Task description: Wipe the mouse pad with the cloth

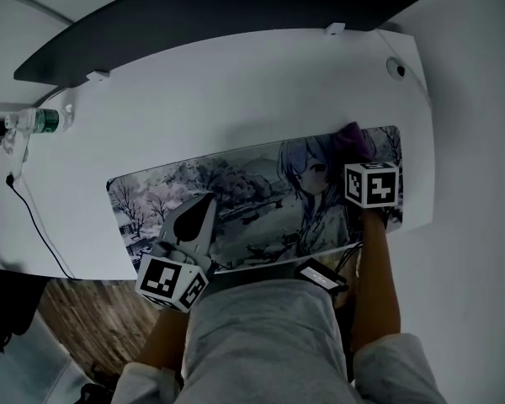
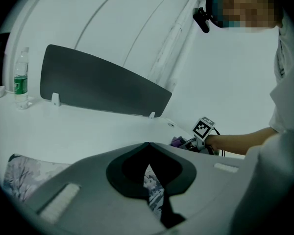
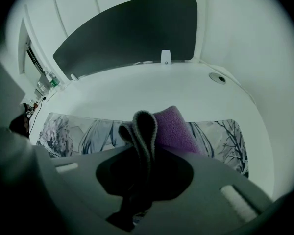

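A long printed mouse pad (image 1: 236, 196) lies across the white desk (image 1: 236, 91). My right gripper (image 1: 358, 146) is over the pad's right end, shut on a purple cloth (image 1: 353, 138). In the right gripper view the cloth (image 3: 166, 129) bulges out of the jaws as a folded grey-edged wad and rests on the mouse pad (image 3: 88, 131). My left gripper (image 1: 204, 202) is shut with nothing in it, its tips over the pad's left-middle part. The left gripper view shows the pad (image 2: 19, 177) below and the right gripper's marker cube (image 2: 204, 128) far off.
A dark divider panel (image 1: 210, 11) stands along the desk's far edge. A plastic water bottle (image 1: 35, 121) and a black cable (image 1: 29, 217) lie at the far left. A round cable hole (image 1: 396, 67) sits at the right rear. Wood floor shows below the desk's front edge.
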`<state>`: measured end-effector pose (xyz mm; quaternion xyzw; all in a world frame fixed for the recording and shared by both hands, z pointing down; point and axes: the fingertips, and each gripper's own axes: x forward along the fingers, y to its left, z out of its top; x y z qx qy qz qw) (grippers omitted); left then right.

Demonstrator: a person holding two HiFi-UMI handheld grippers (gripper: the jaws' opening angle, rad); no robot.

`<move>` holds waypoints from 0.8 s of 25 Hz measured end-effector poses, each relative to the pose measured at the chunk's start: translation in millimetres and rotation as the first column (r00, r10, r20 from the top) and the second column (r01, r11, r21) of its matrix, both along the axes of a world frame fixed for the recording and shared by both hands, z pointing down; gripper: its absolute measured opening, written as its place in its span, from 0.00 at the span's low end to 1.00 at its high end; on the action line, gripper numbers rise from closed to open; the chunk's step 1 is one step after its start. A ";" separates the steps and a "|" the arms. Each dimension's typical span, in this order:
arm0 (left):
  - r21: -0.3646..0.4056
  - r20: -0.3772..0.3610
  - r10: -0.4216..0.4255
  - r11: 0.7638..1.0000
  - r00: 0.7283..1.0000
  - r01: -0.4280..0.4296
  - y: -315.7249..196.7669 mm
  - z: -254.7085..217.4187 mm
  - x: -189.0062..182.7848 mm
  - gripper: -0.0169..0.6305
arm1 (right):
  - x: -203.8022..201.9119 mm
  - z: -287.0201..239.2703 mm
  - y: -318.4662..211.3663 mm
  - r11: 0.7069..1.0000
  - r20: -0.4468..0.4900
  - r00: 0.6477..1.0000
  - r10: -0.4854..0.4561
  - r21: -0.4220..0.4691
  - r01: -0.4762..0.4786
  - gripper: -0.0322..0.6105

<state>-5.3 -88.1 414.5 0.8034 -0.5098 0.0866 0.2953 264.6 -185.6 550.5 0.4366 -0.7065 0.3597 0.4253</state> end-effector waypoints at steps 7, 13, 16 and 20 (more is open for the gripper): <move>0.004 -0.009 -0.030 1.000 1.000 0.030 16.1 -1.5 -37.4 0.05 | -47.4 -1.2 15.5 0.999 0.006 1.000 -0.029 -0.015 0.029 0.13; -0.005 0.008 -0.054 0.999 0.999 0.054 28.1 -2.5 -70.5 0.05 | -82.1 -1.1 23.6 0.999 0.018 0.998 -0.052 -0.014 0.052 0.13; -0.002 0.002 -0.069 0.998 0.998 0.069 37.7 0.3 -82.4 0.05 | -96.7 -0.8 30.2 0.998 0.016 0.998 -0.066 -0.015 0.066 0.13; 0.003 -0.002 -0.080 0.997 0.997 0.080 47.2 0.1 -94.2 0.05 | -115.1 -1.8 35.5 0.996 0.018 0.996 -0.084 -0.015 0.085 0.13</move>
